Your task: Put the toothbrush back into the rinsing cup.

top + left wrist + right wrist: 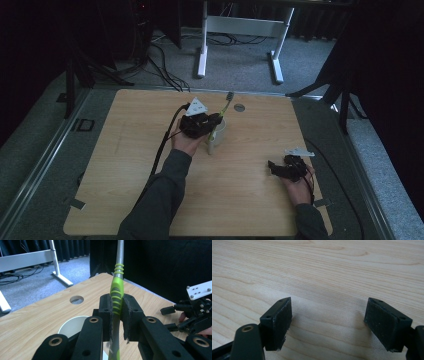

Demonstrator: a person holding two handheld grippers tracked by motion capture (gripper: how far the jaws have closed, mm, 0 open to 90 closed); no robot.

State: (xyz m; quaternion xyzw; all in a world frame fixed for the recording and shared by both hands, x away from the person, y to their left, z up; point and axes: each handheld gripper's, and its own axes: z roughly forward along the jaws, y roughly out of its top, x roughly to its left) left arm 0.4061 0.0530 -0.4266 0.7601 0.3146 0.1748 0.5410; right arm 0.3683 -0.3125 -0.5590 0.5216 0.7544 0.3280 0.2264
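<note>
The table (240, 200) is made of pale wood with wavy grain lines, and it has rounded corners. A small round hole (239, 107) sits near its far edge.

The toothbrush (223, 112) is long and thin. Its handle is bright green with little raised ribs, and higher up it turns grey. In the high view its bristle end sticks up toward the far edge of the table. Its lower end goes down into the cup (216, 137), a plain white round cup that stands near the middle of the table, a bit toward the far edge. I see no words on the cup or the brush.

The left gripper (117, 312) is black and blocky, with rough flat pads. Its jaws are squeezed tight on the green part of the toothbrush. The left hand (186, 142) holds it from below, just beside the cup, and the sleeve is grey.

The right gripper (328, 322) rests low over the wood near the right edge of the table, well apart from the cup. Its jaws stand wide apart with only bare wood between them.
</note>
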